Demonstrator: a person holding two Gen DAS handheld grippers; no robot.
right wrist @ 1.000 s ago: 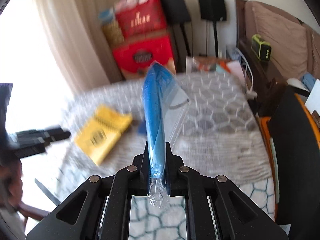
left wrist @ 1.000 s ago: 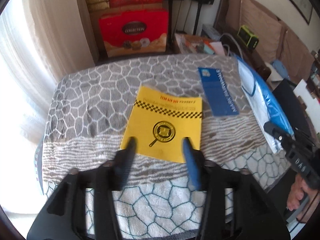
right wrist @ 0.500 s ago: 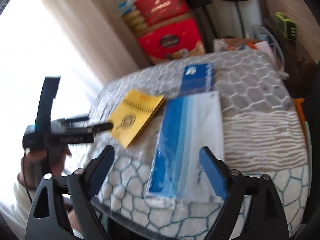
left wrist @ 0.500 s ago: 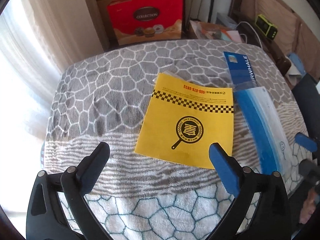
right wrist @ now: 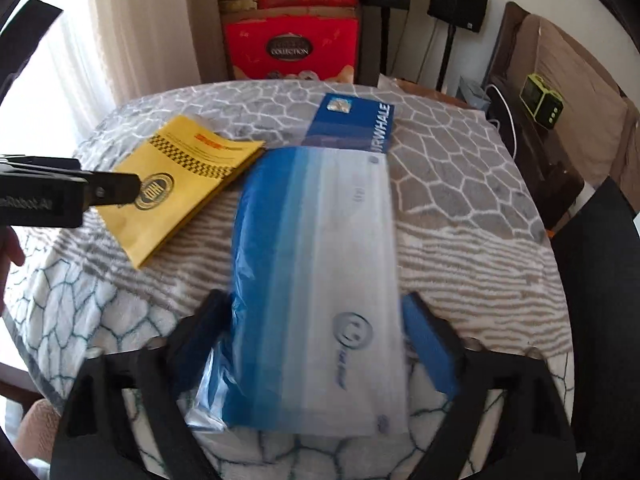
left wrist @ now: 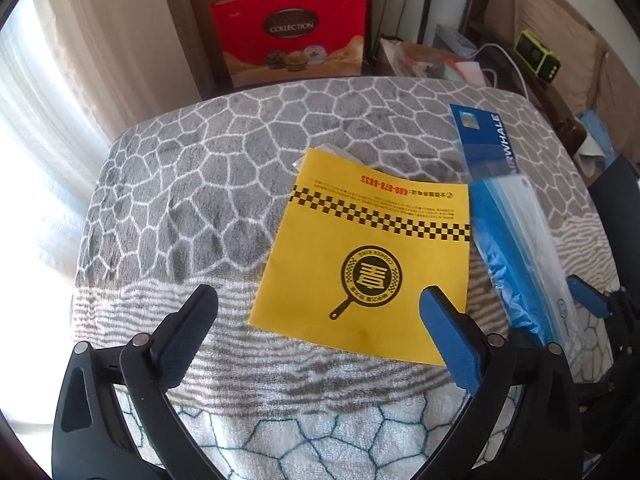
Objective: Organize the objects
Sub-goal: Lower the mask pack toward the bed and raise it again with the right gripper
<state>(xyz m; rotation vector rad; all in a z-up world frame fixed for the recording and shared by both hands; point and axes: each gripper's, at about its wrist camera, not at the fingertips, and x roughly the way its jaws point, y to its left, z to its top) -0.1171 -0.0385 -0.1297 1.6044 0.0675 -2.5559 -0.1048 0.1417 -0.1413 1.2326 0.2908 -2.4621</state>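
Observation:
A yellow booklet lies flat on the blanket-covered table. My left gripper hovers wide open over the booklet's near edge, its pads clear of it. To the right lies a blue-and-clear plastic pack, its far end resting on a blue leaflet. My right gripper straddles the pack's near half and its jaws are closing. The pack stays flat between them, with both fingers close to its long edges. In the right wrist view the left gripper reaches in from the left.
A red gift box and stacked boxes stand behind the table, beside a curtain. A green device sits on furniture at the back right. A black chair is close to the table's right edge.
The right gripper, which held the blue pack upright, let it go; the pack now lies flat and the jaws have narrowed around it. The left gripper opened wide and sank toward the yellow booklet.

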